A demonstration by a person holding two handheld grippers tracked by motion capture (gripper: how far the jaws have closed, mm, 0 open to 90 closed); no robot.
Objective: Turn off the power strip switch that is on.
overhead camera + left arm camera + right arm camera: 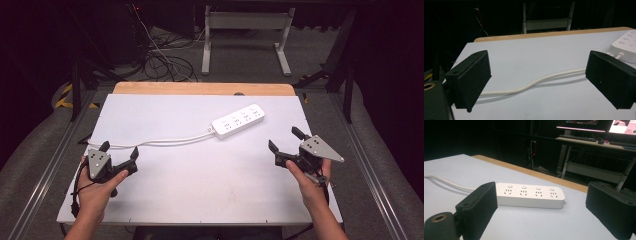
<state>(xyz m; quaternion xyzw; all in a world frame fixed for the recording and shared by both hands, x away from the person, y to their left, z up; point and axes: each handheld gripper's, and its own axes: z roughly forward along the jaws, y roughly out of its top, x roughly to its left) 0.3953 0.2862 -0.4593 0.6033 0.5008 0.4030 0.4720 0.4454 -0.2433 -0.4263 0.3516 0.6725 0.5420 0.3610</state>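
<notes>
Strip: white power strip (pixel 238 120) lies upper centre of the table (pixel 200 200), its cord (pixel 160 142) running left.
Left gripper (pixel 118 153): lower left, jaws wide apart, empty, just short of the cord.
Right gripper (pixel 286 140): lower right, jaws spread, empty.
Risk: snagging the cord could drag the strip, likely off line.

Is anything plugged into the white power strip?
No. The power strip lies flat with all four sockets facing up and empty. Its own white cord trails off toward the table's left edge.
</notes>
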